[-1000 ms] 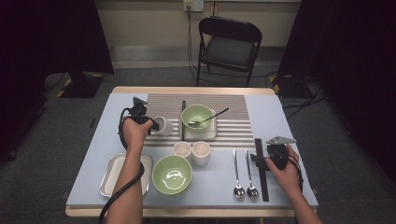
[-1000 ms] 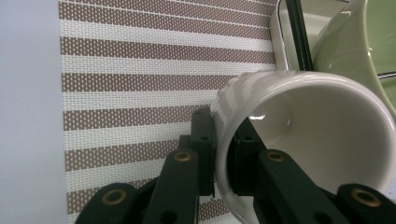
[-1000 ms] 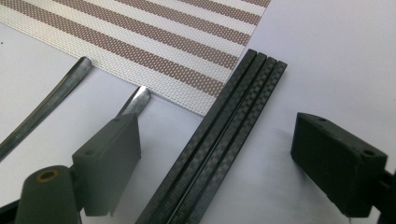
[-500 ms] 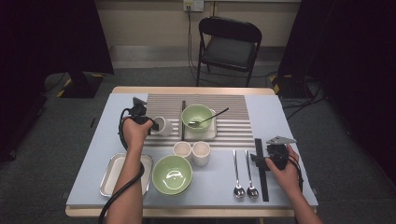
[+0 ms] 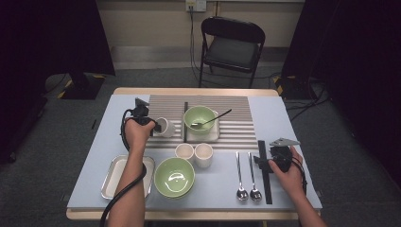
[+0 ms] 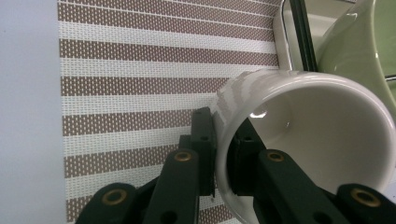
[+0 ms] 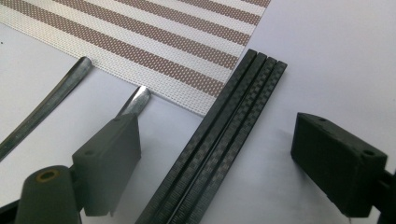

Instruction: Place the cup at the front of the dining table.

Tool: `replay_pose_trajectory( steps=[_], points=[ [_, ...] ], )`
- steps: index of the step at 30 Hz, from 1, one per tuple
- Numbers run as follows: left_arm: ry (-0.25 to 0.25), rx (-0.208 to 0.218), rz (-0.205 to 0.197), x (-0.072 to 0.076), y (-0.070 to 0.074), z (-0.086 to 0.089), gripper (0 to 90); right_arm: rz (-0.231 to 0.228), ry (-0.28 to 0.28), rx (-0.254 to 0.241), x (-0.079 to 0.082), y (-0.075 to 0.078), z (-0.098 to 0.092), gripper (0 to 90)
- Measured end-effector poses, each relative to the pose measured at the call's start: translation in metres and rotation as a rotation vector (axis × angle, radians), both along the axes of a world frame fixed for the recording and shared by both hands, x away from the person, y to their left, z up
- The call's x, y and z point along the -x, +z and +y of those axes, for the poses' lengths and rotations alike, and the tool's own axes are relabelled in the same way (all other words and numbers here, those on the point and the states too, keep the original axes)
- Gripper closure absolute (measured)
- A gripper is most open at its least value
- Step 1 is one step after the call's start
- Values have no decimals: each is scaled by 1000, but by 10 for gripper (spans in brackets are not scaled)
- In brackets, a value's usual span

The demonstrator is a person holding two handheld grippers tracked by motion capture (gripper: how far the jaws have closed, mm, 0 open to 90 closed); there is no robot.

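My left gripper (image 5: 153, 126) is shut on the wall of a white cup (image 5: 164, 126), which is tipped on its side over the left part of the striped placemat (image 5: 236, 135). In the left gripper view one jaw is outside and one inside the cup (image 6: 317, 140) rim, gripper (image 6: 224, 156) pinching it. At the right of the table my right gripper (image 5: 265, 161) stands open, its jaws on either side of the black chopsticks (image 5: 264, 177). In the right gripper view the chopsticks (image 7: 233, 126) lie flat between the spread jaws of the gripper (image 7: 215, 156), untouched.
A green bowl (image 5: 198, 117) with a dark spoon sits on a white plate on the mat. Two small cups (image 5: 185, 152) (image 5: 204, 155), a second green bowl (image 5: 175, 176), a metal tray (image 5: 113, 177) and two metal spoons (image 5: 240, 172) lie along the front. A folding chair (image 5: 231, 47) stands behind.
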State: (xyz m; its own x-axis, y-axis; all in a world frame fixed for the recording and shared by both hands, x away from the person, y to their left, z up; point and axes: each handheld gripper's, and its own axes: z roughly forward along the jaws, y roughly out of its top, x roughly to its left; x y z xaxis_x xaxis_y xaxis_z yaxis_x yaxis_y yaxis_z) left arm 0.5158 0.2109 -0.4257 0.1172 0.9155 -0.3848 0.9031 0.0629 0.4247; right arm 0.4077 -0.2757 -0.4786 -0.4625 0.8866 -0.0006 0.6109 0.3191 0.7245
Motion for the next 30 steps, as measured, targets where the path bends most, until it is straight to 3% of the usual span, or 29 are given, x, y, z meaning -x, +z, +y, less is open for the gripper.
replay_pose_trajectory(
  steps=[3,30],
  points=[
    [3,-13,2,-1,-1,1,830,0,0,0,0,0,0,149],
    [51,9,-16,-5,-8,3,829,0,0,0,0,0,0,149]
  ],
)
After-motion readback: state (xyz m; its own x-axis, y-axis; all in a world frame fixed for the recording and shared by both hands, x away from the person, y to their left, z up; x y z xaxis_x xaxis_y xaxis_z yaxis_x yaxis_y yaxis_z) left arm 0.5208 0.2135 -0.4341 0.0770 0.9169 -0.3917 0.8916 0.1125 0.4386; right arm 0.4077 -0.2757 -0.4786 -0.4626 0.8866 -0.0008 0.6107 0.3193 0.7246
